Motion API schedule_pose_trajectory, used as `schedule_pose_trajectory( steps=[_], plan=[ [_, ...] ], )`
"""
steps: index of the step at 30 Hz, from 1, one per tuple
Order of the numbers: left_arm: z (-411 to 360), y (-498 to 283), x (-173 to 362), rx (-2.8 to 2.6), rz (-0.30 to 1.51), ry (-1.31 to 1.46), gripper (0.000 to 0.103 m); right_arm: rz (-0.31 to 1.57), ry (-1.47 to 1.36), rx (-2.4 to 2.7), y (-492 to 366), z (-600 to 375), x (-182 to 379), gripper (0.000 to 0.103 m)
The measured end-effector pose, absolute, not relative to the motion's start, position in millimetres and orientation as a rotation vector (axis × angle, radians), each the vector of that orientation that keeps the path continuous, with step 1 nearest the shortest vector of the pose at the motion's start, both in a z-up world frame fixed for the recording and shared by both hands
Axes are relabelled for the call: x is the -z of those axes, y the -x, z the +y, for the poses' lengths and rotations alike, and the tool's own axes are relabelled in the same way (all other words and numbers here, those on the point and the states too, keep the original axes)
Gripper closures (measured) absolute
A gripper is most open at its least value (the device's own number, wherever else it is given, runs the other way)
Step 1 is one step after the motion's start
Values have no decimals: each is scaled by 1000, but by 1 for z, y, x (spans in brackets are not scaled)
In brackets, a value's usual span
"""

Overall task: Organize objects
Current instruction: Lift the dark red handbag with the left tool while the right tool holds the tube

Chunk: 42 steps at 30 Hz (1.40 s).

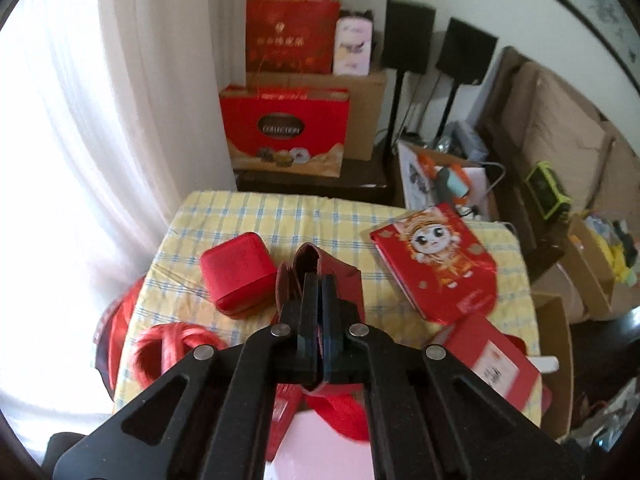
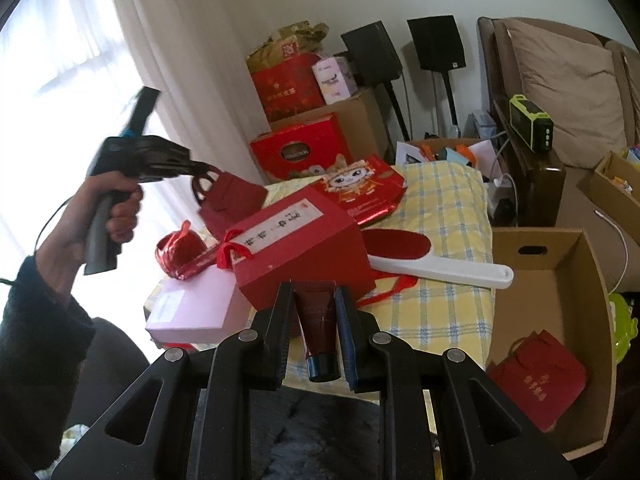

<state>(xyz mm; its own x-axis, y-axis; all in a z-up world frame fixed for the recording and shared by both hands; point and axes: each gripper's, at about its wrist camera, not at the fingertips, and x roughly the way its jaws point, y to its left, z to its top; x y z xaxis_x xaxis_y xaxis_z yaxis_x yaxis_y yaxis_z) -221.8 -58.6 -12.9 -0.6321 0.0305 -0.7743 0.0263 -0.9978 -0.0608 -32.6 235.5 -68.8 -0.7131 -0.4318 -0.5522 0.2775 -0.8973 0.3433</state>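
Two hand-held tools were in use over a tabletop (image 2: pixel 452 200) covered with a yellow-and-blue checked cloth.

Left tool (image 1: pixel 318 280): black, jaws drawn fully together, pinching the top edge of a small dark-red paper gift bag (image 1: pixel 340 280). In the right wrist view this bag (image 2: pixel 232 200) hung clear of the cloth, lifted above the other items, with a hand (image 2: pixel 108 216) in a dark sleeve gripping the tool's handle.

Right tool (image 2: pixel 314 292): black, jaws narrow, clamped on a dark-red cosmetic tube (image 2: pixel 318 328) with a black cap pointing back toward the camera, held low over the near edge of the tabletop.

Items on the tabletop:
- rounded red square jewellery box (image 1: pixel 238 274), lid closed, just left of the lifted bag;
- coil of glossy red ribbon (image 1: pixel 172 346) at the near left corner;
- flat red packet printed with a cartoon figure (image 1: pixel 438 260) toward the far right;
- large red cardboard box with a white label and red ribbon tie (image 2: pixel 300 244), lying tilted near the middle;
- pale pink flat box (image 2: pixel 196 304) beside it, overhanging the near left edge;
- white-handled lint brush with a red pad (image 2: pixel 424 260), lying just right of the large red box.

Item beside the tabletop, right side: open brown cardboard carton (image 2: pixel 560 280) holding another dark-red paper gift bag with gold lettering (image 2: pixel 540 380).
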Motion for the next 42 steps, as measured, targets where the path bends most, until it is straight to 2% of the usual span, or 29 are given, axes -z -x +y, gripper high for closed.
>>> schedule_pose_trajectory(
  steps=[5, 9, 13, 21, 22, 23, 24, 26, 27, 29, 30, 32, 36, 42],
  plan=[
    [-63, 177, -15, -2830, -48, 1258, 102, -324, -885, 2565, 27, 230, 61, 83],
    [-59, 150, -24, -2805, 63, 1254, 102, -313, -876, 2556, 26, 226, 57, 83],
    [-54, 136, -4, -2766, 129, 1370, 102, -309, -875, 2543, 25, 222, 56, 83],
    [-48, 132, 32, -2700, 111, 1482, 99, -287, -880, 2524, 23, 213, 58, 83],
    [-46, 131, 33, -2690, 112, 1472, 93, -287, -882, 2523, 23, 212, 58, 83],
    [-43, 129, 32, -2679, 112, 1470, 80, -287, -885, 2521, 24, 212, 59, 83],
    [-42, 127, 29, -2668, 97, 1469, 73, -286, -889, 2517, 25, 211, 60, 83],
    [-44, 117, 17, -2649, -13, 1394, 51, -287, -892, 2509, 26, 211, 62, 83],
    [-48, 111, 9, -2655, -62, 1343, 45, -288, -890, 2507, 26, 211, 62, 83],
    [-57, 100, -8, -2698, -135, 1253, 25, -288, -890, 2501, 26, 211, 63, 83],
    [-62, 96, -15, -2731, -155, 1213, 21, -291, -890, 2498, 26, 210, 63, 83],
    [-73, 87, -27, -2829, -174, 1112, 0, -291, -894, 2492, 27, 210, 64, 83],
    [-89, 84, -13, -2960, -124, 1133, 0, -289, -894, 2488, 27, 208, 63, 83],
    [-85, 68, 39, -2971, -156, 1147, 0, -284, -898, 2484, 27, 205, 64, 83]
  ],
)
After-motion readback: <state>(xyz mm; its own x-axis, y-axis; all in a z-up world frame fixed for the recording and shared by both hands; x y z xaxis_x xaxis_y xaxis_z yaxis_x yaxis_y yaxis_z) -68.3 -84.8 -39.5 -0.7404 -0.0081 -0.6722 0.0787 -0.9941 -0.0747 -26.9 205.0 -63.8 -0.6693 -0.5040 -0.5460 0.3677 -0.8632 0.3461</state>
